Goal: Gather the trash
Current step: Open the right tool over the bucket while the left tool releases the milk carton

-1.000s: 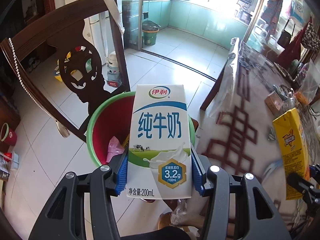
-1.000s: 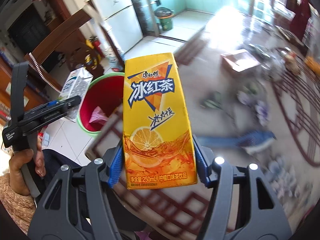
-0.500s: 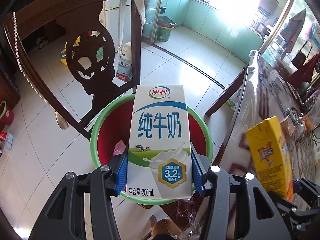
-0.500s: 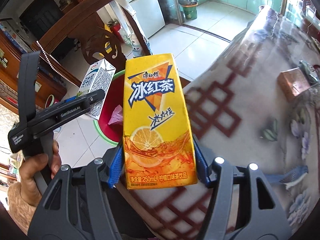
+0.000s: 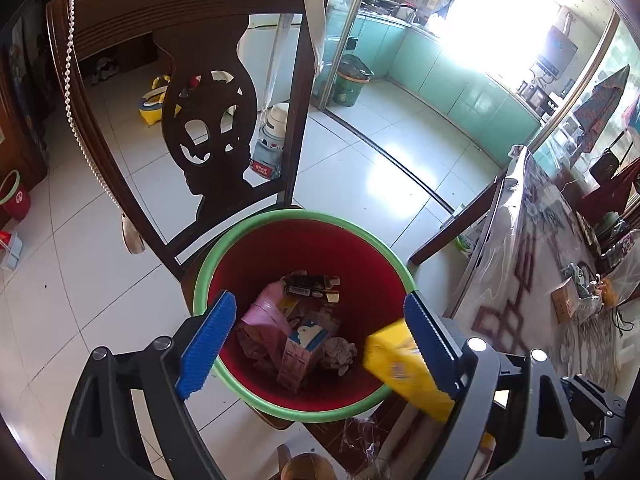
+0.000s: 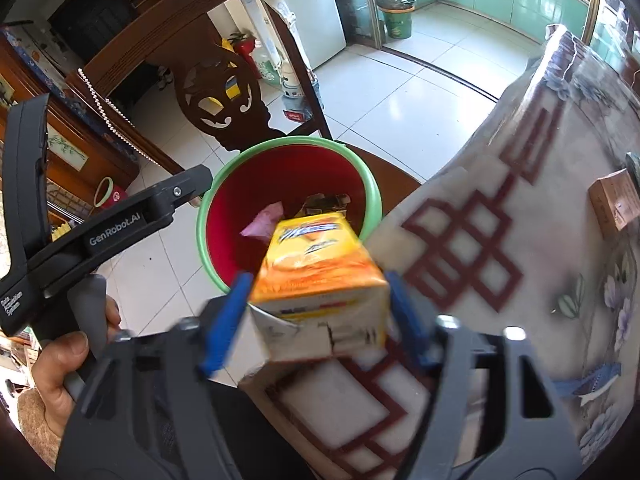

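Left hand-held gripper released, empty above bin. Right hand-held gripper spread; tea carton tipping binward. Next: fetch more trash.

"GenRobot.AI" | on left hand-held gripper arm

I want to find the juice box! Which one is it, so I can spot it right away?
Look for the carved dark wooden chair; in front of it stands a red bin with a green rim. Tipping over the bin's near edge, between the right gripper fingers, is the carton: the only bright yellow-orange one, with an orange slice printed on it.
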A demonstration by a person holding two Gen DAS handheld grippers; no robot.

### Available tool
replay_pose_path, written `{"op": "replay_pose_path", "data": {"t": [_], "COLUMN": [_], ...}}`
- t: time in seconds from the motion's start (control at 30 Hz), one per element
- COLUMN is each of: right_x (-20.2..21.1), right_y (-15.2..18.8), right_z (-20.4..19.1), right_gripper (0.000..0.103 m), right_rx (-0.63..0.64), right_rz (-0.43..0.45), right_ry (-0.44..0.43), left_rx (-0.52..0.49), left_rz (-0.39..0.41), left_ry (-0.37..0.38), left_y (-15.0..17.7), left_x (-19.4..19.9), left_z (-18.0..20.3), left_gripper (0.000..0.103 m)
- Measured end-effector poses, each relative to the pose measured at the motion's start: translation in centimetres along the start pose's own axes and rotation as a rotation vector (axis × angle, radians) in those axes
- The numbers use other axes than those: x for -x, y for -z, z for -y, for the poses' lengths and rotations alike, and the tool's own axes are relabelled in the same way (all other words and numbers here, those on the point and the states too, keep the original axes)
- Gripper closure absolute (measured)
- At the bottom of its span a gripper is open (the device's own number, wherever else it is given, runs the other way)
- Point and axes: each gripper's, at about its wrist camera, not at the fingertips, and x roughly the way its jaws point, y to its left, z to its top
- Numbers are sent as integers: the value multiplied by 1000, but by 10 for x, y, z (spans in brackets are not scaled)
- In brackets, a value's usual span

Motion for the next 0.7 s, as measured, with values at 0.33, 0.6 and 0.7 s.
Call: {"op": "replay_pose_path", "data": {"t": [0.33,0.6,0.7], "right_x": [55,120,132], "right_y": [52,126,143], "right_z": [67,182,220], "right_gripper": [22,20,20], "right_rx": [-121,-307,-362], "right_rz": [93,181,176], "right_ry": [65,255,300], "left_rx": [-97,-363,-459], "left_rz": [-8,-31,-50], "left_ry": [3,71,122], "left_y": [4,28,38], "left_x": [0,5,6], "left_z": [22,103,147], "left_gripper": [21,21,21]}}
